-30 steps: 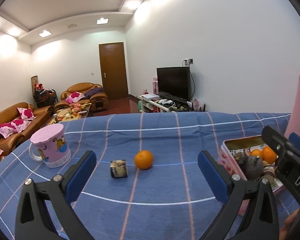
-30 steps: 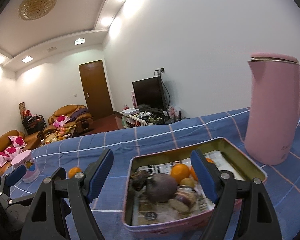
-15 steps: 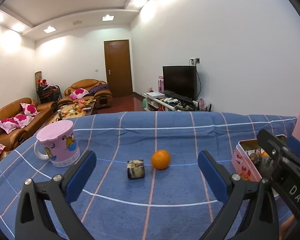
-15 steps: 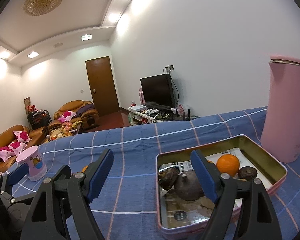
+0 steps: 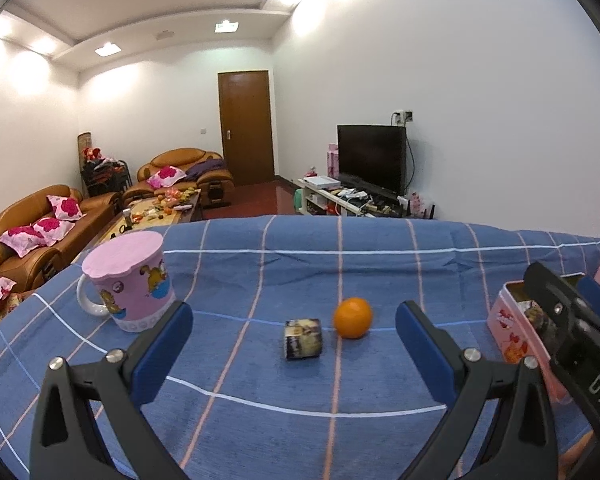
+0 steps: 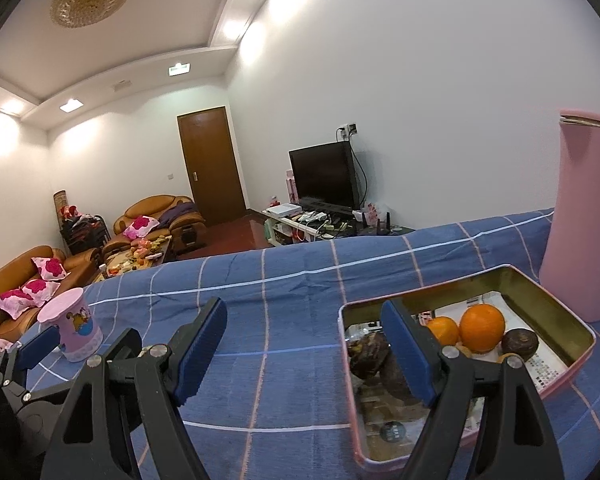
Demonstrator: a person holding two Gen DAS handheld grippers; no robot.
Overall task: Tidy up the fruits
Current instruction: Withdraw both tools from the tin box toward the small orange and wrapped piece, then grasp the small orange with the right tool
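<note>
Left gripper [image 5: 294, 334] jaws wide apart, nothing held. Left wrist view: loose orange [image 5: 352, 317] sits on the blue checked cloth [image 5: 380, 272], ahead of the gripper and a little toward its right finger, apart from both pads. Small printed cube [image 5: 303, 339] just beside the orange, roughly centred between the fingers, also untouched. Pink mug [image 5: 130, 280] ahead-left, beyond the left finger. Pink tin [image 5: 516, 332] off to the right, partly behind the other gripper's frame.

Right wrist view: right gripper [image 6: 306, 352] also spread wide, empty. Tin rim [image 6: 452, 286] lies ahead-right; right finger overlaps its near-left corner in the picture, contact not clear. Inside: two oranges [image 6: 482, 328], a dark round fruit [image 6: 520, 343], more dark fruit [image 6: 370, 354] nearer the finger. Pink jug [image 6: 584, 220] stands just past the tin, far right. Left gripper's frame shows at lower left.

Progress, as a judgement: mostly done, several fruits already in the tin; one orange still out on the cloth. Left: grab it, carry it right, drop in tin. Cube probably not fruit, unclear.
</note>
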